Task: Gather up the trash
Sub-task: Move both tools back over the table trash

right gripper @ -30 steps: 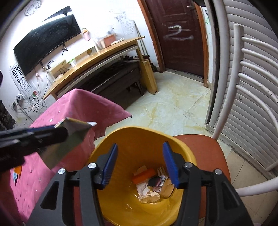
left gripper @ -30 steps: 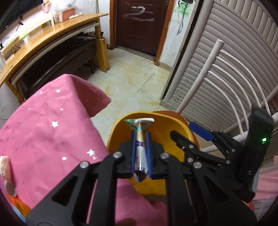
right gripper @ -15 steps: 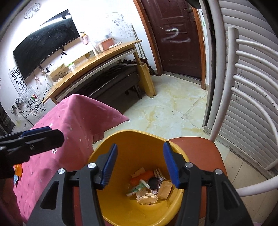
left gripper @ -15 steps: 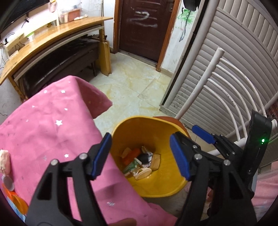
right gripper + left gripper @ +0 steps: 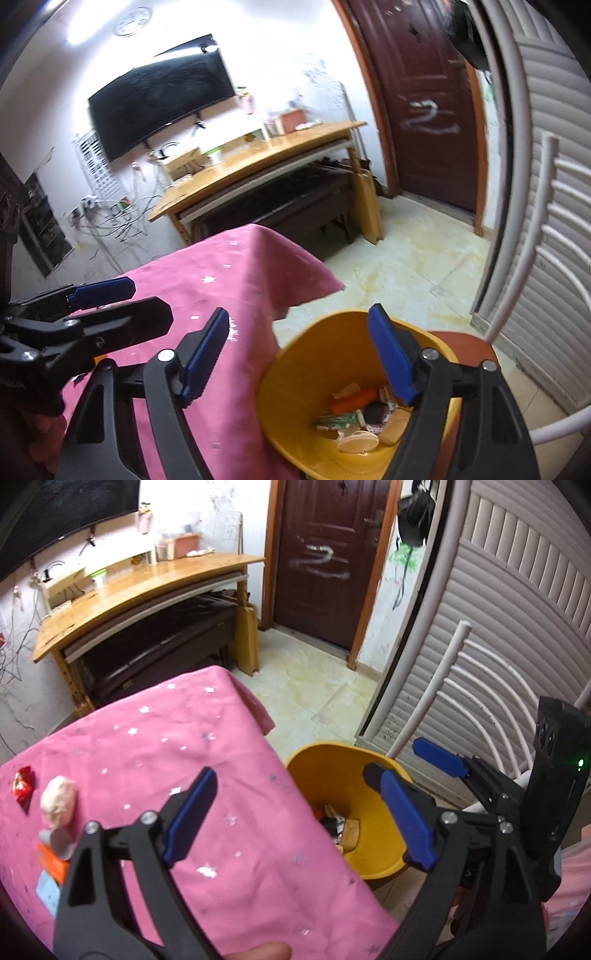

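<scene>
A yellow bin (image 5: 310, 369) stands on an orange chair seat beside the pink table, with several pieces of trash (image 5: 354, 417) in its bottom. My right gripper (image 5: 298, 317) hovers above the bin's near rim. Its jaws are opening and nothing is between them. My left gripper (image 5: 291, 782) hangs over the table's edge next to the bin (image 5: 373, 856), jaws opening and empty. On the table's left lie a red wrapper (image 5: 23, 784), a pale crumpled lump (image 5: 59, 799), a grey cap (image 5: 55, 840) and an orange scrap (image 5: 51, 862).
The pink star-print tablecloth (image 5: 184, 746) covers the table. The chair's white back rails (image 5: 436, 686) rise just right of the bin, before a slatted shutter. A wooden desk (image 5: 258, 155) and a dark door (image 5: 424, 110) stand across the tiled floor.
The left gripper let go of a silvery wrapper, which dropped into the bin. Both grippers rose and drew back toward the table, and both sets of jaws widened.
</scene>
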The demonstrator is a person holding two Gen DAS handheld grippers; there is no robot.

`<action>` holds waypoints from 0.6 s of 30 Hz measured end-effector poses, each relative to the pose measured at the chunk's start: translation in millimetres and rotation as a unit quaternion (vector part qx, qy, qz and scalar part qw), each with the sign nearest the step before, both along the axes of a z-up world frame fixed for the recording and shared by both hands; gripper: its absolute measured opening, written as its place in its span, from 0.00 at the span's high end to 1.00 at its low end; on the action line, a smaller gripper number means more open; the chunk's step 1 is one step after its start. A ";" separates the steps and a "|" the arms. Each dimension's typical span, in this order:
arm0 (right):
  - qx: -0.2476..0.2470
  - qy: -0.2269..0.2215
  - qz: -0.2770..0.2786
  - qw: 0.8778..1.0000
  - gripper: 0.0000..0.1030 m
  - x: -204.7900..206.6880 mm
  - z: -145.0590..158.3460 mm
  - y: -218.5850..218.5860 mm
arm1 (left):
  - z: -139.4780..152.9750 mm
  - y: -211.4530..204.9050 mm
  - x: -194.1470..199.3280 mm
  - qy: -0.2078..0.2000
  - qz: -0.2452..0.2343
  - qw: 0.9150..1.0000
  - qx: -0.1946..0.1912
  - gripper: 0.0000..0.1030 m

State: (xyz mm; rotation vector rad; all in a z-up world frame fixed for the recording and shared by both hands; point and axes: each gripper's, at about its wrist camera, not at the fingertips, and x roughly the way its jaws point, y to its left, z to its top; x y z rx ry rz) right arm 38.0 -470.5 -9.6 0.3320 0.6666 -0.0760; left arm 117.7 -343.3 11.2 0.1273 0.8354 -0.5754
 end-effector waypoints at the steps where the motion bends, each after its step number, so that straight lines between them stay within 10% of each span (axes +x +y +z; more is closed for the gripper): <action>1: -0.004 -0.001 0.005 1.000 0.28 1.1 2.9 6.0 | 2.2 6.5 -1.6 -0.001 0.005 1.000 -0.002 0.14; 18: -0.024 0.022 0.114 0.993 0.22 37.1 -3.6 103.9 | 14.0 179.1 -16.5 -0.019 0.148 0.989 0.002 0.09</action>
